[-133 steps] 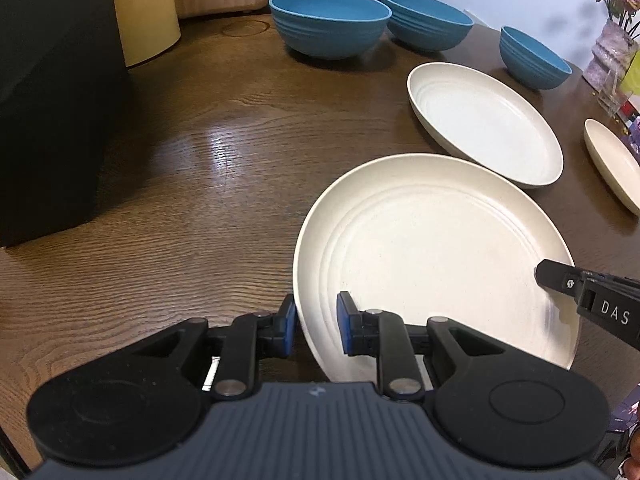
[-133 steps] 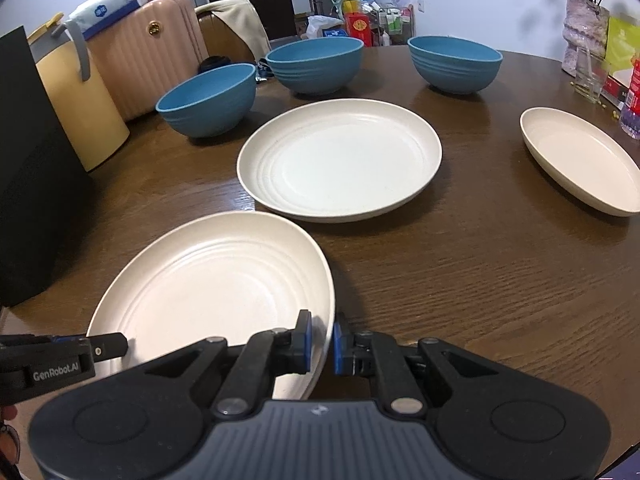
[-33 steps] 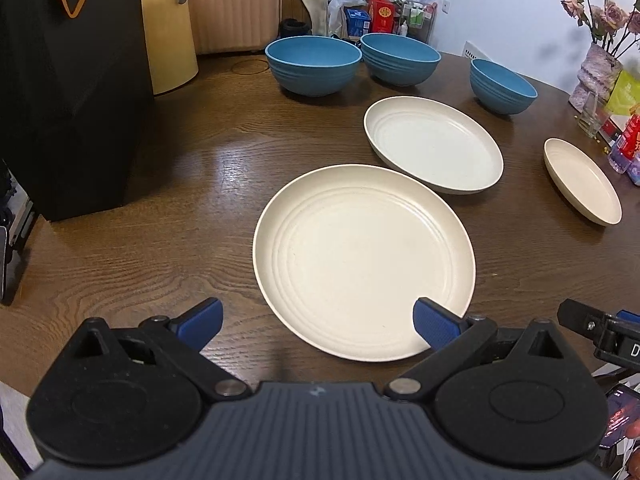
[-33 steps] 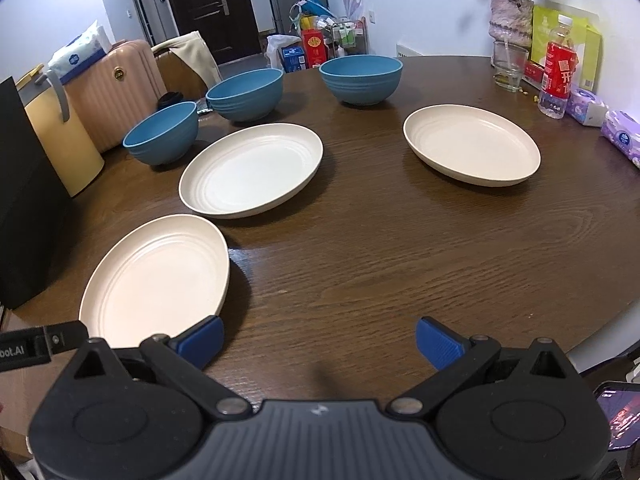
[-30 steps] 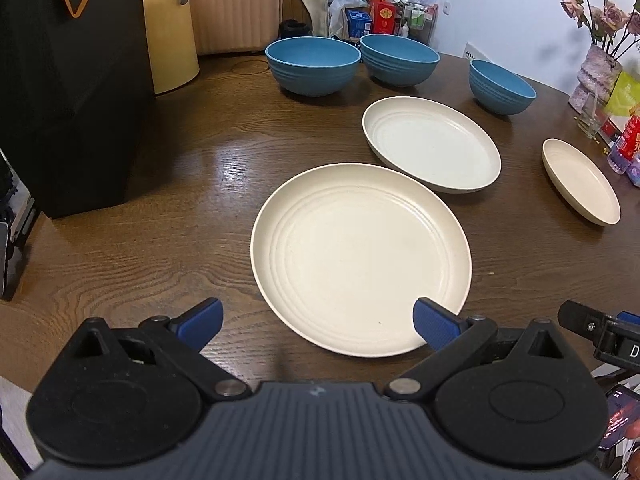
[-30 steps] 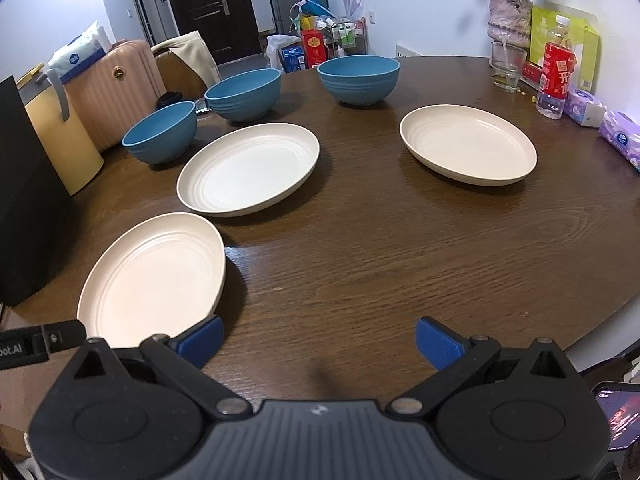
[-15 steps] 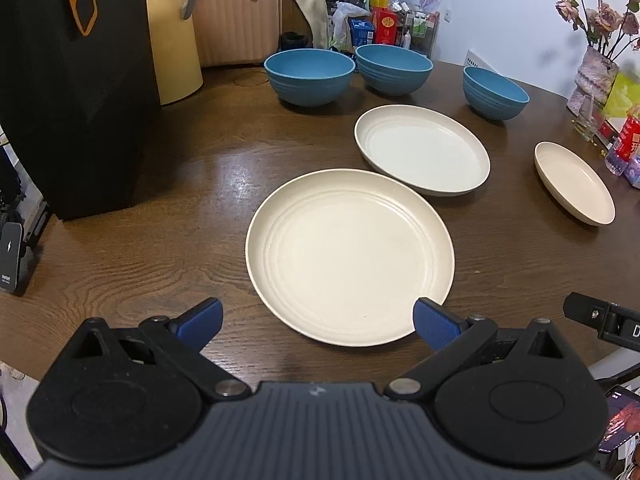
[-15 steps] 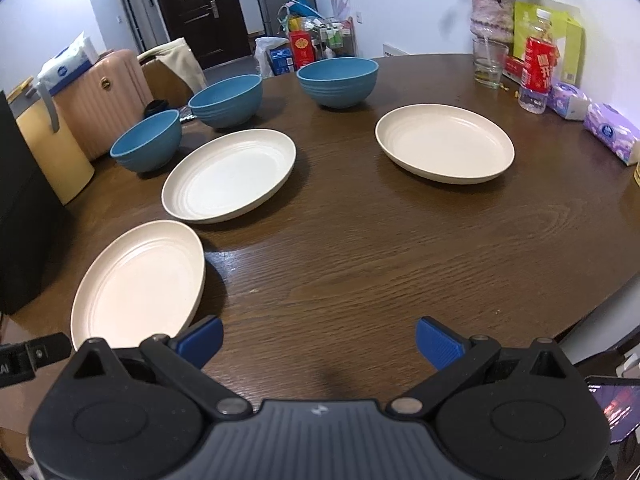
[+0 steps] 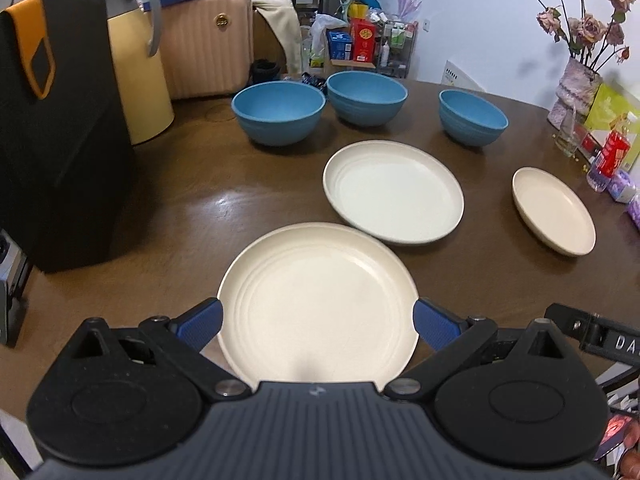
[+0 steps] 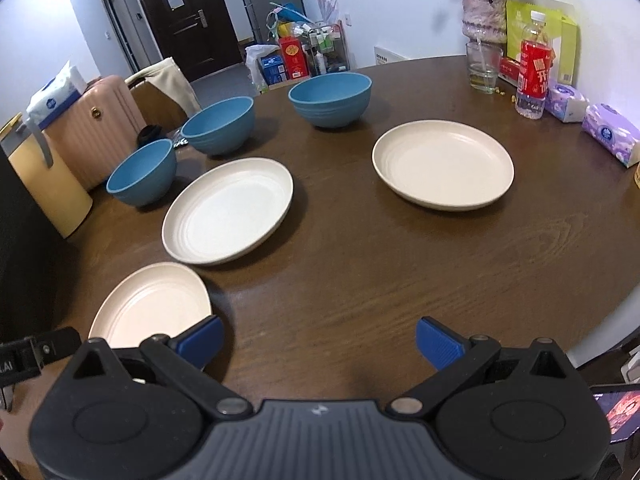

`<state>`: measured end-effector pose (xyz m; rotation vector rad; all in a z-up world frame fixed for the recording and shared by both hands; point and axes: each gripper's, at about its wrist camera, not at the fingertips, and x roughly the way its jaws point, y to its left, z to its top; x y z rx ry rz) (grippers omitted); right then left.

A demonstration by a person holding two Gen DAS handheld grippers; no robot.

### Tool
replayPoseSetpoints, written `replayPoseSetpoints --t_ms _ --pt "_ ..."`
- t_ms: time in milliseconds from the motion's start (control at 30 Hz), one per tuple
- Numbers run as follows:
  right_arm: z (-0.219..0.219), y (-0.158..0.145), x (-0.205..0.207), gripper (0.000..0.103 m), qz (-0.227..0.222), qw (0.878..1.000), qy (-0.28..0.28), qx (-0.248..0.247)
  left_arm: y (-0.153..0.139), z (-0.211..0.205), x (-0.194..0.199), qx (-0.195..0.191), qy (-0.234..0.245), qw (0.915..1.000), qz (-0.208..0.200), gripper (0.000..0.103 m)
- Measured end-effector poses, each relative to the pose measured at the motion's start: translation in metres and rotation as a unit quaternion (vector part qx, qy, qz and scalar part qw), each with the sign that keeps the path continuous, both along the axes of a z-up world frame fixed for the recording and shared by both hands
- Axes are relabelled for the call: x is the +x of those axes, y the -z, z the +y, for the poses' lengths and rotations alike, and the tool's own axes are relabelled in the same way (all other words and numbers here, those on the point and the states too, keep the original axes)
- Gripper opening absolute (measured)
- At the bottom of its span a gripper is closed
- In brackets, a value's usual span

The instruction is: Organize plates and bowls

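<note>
Round dark wooden table (image 9: 168, 200). Three cream plates and three blue bowls laid out on it, none stacked.

Left gripper (image 9: 318, 322): released, blue fingers (image 9: 198, 322) spread wide, holding nothing. It hangs above the near plate (image 9: 320, 300), which lies flat at the near edge of the table (seen between the two fingers, no contact visible).

Right gripper (image 10: 318, 340): also released, fingers (image 10: 440, 342) far apart, empty, over bare wood to the right of the near plate.

Middle plate (image 9: 394, 190): just beyond the near plate, rims close but apart. Right plate (image 10: 442, 164): well apart, toward the table's right side.

Bowls along the far edge: left bowl (image 9: 278, 112) and centre bowl (image 9: 366, 96) just beside each other (touching or not, cannot tell), right bowl (image 9: 472, 122) apart from them, past the middle plate. All upright.

Far right on the table: vase of dried flowers (image 10: 480, 12), glass (image 10: 484, 66), red-labelled bottle (image 10: 532, 68), tissue packs (image 10: 608, 132). Left of the table, a black bag (image 9: 60, 140), a yellow bin (image 9: 136, 76), and a pink suitcase (image 9: 208, 44).
</note>
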<state>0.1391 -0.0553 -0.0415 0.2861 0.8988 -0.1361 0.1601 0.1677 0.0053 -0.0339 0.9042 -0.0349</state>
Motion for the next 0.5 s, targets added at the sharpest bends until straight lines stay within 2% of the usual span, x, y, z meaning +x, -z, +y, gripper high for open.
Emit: replayPoseSetpoints --t_ms 500 --pt "-0.006 -0.008 0.048 0.103 0.018 0.999 0.026 0.006 -0.018 -0.019 0.065 0.002 0.039 0.9992 -0.009 0.103"
